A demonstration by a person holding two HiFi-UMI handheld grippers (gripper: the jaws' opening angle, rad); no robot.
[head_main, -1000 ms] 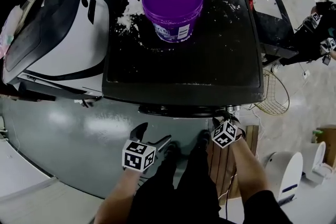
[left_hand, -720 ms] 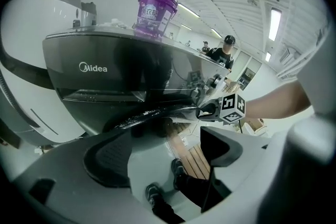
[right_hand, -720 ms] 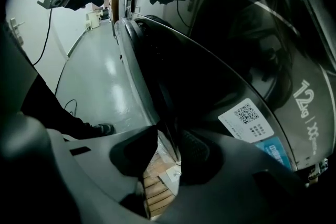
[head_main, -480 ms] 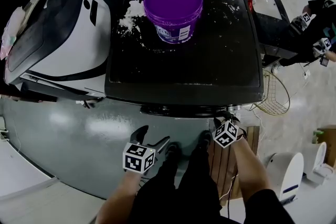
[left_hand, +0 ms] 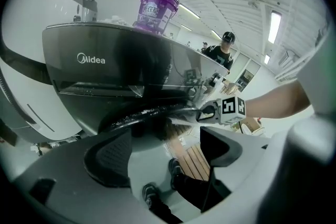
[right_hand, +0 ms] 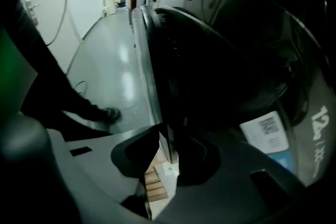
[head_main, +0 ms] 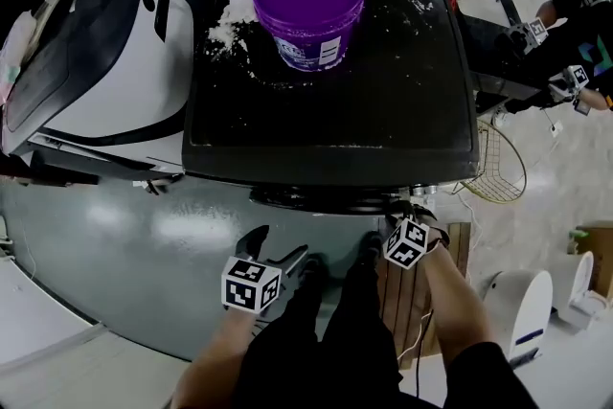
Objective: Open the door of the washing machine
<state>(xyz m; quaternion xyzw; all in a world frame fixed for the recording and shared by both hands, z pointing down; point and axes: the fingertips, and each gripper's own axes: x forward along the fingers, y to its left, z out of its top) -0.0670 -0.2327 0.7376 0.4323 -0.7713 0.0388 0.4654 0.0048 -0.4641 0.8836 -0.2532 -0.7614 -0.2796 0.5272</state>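
Task object: The dark grey front-loading washing machine (head_main: 383, 91) is located ahead of the operator. Its round dark-glass door (right_hand: 226, 76) is set in the near face, below the top panel's front lip.
Right gripper: The right gripper (right_hand: 168, 157) is seen clamped on the thin rim at the door's right edge, the jaws nearly together with the rim pinched between them.
Left gripper: The left gripper (left_hand: 165, 152) is held left of the door and apart from it. Its jaws are spread wide, with nothing between them.
Change noted: Against the earlier head views, almost nothing is altered. Both grippers are found in the same places and no outward swing of the door is recorded. Only the bystander in dark clothing (head_main: 589, 19) at the far right is found shifted.
Bearing on task: The grip is judged made and the pull not begun.
Obscured: In the head view the door face is hidden beneath the top panel, on whose far side a purple plastic bucket (head_main: 308, 0) is stood. Whether the latch is released cannot be told, as the right gripper view is dark.
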